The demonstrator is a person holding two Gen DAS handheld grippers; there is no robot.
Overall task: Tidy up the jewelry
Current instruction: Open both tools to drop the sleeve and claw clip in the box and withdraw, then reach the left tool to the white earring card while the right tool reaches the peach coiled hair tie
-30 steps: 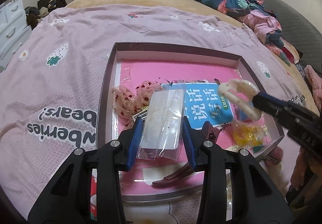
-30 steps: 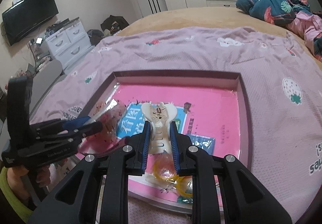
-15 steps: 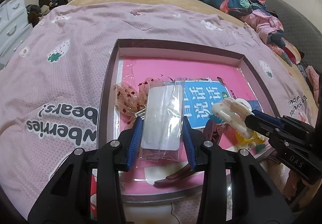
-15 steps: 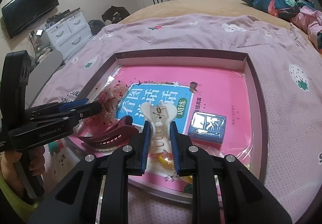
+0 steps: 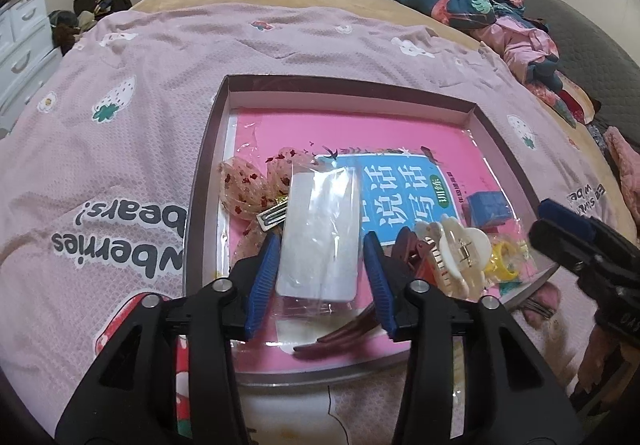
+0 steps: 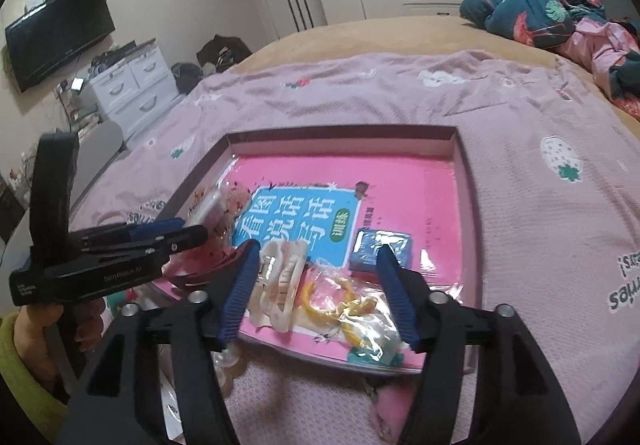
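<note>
Here, your left gripper (image 5: 320, 265) is opening around the clear packet (image 5: 320, 237), contact unclear, your right gripper (image 6: 316, 285) is opening over the cream hair claw (image 6: 280, 281) in the box (image 6: 466, 181), whose booklet (image 6: 296, 221) lettering stays unreadable.

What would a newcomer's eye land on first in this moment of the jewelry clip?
Probably the shallow tray on the pink strawberry bedspread, lined with a bright pink book with blue Chinese lettering. Next, the clear plastic packet between the opening left claw, and the cream hair clip lying in the tray's near edge between the opening right claw, beside a bagged yellow ring.
</note>
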